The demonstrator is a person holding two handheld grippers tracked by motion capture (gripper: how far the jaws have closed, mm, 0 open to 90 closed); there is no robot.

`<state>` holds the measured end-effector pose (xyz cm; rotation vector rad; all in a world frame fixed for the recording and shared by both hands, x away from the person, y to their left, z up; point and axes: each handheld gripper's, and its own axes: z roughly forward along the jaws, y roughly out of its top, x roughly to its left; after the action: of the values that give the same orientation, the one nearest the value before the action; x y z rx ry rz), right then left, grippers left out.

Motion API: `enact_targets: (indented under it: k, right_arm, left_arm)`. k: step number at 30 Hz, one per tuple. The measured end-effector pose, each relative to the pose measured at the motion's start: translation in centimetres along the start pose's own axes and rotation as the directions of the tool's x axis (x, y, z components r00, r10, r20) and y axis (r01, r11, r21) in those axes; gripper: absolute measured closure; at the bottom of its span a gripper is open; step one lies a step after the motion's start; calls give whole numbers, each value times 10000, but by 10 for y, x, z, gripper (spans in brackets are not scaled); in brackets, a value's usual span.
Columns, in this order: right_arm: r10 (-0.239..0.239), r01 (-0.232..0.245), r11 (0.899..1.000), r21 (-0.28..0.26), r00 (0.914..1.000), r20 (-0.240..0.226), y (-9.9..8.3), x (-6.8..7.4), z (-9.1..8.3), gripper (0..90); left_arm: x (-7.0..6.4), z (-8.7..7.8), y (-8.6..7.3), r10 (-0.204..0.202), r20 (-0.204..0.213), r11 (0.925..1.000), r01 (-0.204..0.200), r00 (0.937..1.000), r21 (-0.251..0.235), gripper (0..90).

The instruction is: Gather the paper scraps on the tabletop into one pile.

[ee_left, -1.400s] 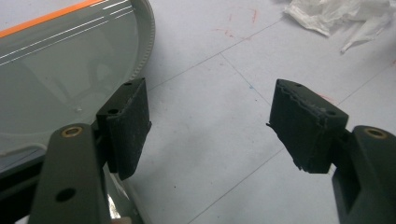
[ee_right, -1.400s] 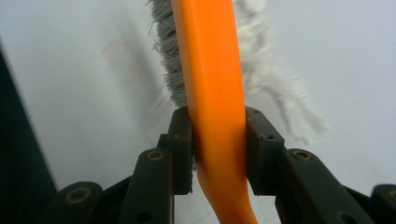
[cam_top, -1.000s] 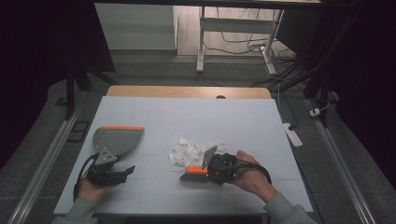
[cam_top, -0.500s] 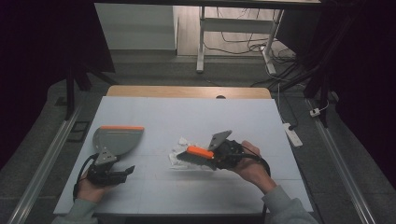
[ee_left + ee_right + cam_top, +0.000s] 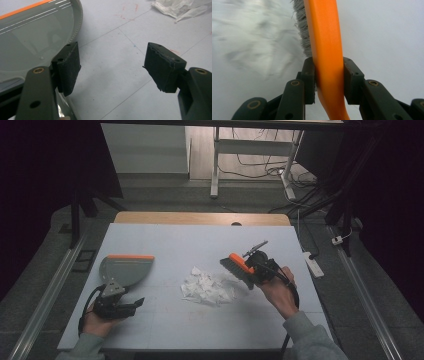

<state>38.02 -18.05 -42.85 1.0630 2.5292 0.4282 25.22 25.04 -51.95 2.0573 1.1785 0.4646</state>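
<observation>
Scraps (image 5: 207, 286) of white paper lie heaped mid-tabletop (image 5: 200, 235), with the grey dustpan (image 5: 125, 269) well to their left, its orange-edged lip facing away from the person, probably ready to receive them. Beside its handle end the left tongs (image 5: 112, 67) sit spread and empty, likely waiting to take the pan. The right tongs (image 5: 329, 80) pinch the orange brush (image 5: 239, 268) just right of the heap, its long axis slanting toward far-left, bristles facing the scraps, apparently poised to sweep.
</observation>
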Motion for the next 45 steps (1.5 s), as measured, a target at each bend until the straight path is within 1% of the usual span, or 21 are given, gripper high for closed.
enact_targets:
  k: [2,4,6,8,9,11,14,16,19,21,23,26,27,29,30,32,33,35,36,38,45]
  right_arm:
    - [529,-539,9959,720,9985,161,3,-7,9,668]
    - [816,-866,9877,1305,9957,432,5,-14,18,668]
    - [982,-1096,9775,1800,9926,715,6,-19,26,668]
    - [1135,-1311,9716,1971,9887,980,8,-22,31,668]
    - [1181,-1362,9704,1995,9880,1000,8,-23,32,669]
    - [1355,-1515,9674,2027,9866,906,12,-21,34,669]
    - [1243,-1367,9669,2154,9898,702,18,-11,35,669]
    - [1081,-1155,9700,2138,9931,462,21,1,34,669]
    - [799,-844,9742,2093,9963,302,25,16,33,669]
    - [784,-803,9754,2055,9968,175,27,24,33,668]
    - [967,-947,9751,2005,9953,0,30,28,33,669]
    - [1448,-1306,9748,1806,9872,-675,33,34,33,669]
    - [1481,-1321,9760,1733,9855,-826,35,37,33,669]
    - [1425,-1261,9780,1660,9856,-910,37,41,34,669]
    - [1415,-1259,9797,1560,9856,-931,37,42,34,669]
    - [1566,-1412,9809,1336,9811,-1135,37,40,32,669]
    - [1534,-1409,9832,1158,9823,-1071,36,39,29,669]
    - [1439,-1378,9870,824,9869,-732,35,35,21,669]
    - [1501,-1458,9872,640,9863,-680,35,32,18,669]
    - [1631,-1606,9863,380,9837,-754,33,27,12,668]
    - [1706,-1721,9851,-78,9811,-911,26,17,-2,668]
  left_arm:
    - [0,0,0,1,-18,10000,-1,10000,-13,295]
    - [0,-1,0,-10,-13,10000,10,10000,-40,295]
    - [0,-1,0,-22,-15,10000,22,10000,-57,295]
    - [1,-1,0,-47,-17,10000,47,10000,-58,295]
    - [1,-1,0,-56,-20,10000,56,10000,-53,295]
    - [1,0,0,-42,-20,10000,42,10000,-33,295]
    - [0,-1,0,-11,-29,10000,11,10000,-24,295]
    - [0,-1,0,-17,-40,10000,17,10000,-23,295]
    - [0,0,0,-13,-47,10000,12,10000,-6,295]
    - [0,-1,0,-3,-50,10000,3,10000,-16,295]
    - [0,-1,0,7,-56,10000,-7,10000,-5,295]
    - [0,0,0,7,-61,10000,-7,10000,10,295]
    - [0,0,0,10,-59,10000,-10,10000,10,295]
    - [0,-1,0,-17,-67,10000,17,10000,-6,296]
    - [0,-1,0,-39,-63,10000,39,10000,-12,295]
    - [1,-1,0,-45,-62,10000,45,10000,-19,296]
    - [1,-1,0,-43,-63,10000,42,10000,-11,296]
    - [1,0,0,-43,-65,10000,43,10000,13,296]
    - [1,0,0,-39,-59,10000,39,10000,15,296]
    - [0,0,0,-14,-74,10000,14,10000,26,296]
    - [0,0,0,-22,-89,10000,23,10000,35,296]
